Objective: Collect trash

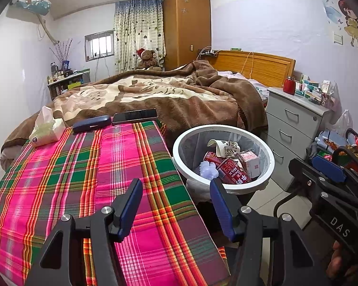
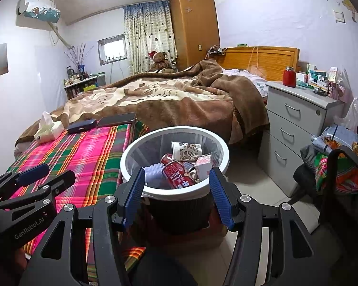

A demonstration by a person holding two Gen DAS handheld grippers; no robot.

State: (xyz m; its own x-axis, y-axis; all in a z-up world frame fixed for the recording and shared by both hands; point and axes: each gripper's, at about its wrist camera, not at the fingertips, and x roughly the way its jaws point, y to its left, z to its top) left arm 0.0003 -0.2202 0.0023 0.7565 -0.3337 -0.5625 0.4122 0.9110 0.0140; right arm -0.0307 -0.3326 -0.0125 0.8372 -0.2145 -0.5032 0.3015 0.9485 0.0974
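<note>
far left: tissue pack (image 1: 46,128), glasses case (image 1: 92,123) and phone (image 1: 134,115) sit at far edge of plaid cloth (image 1: 83,178), none looks like trash. l gripper (image 1: 176,205) hangs released over cloth's right edge, nothing btwn jaws. right of it, white bin (image 2: 131,152) stands on floor beside the table, w/ paper cup (image 2: 186,151), red milk can (image 2: 177,175) and small carton (image 2: 204,164) inside. r gripper (image 2: 176,190) released, empty, above bin's near rim; prob. collection near done.
</note>
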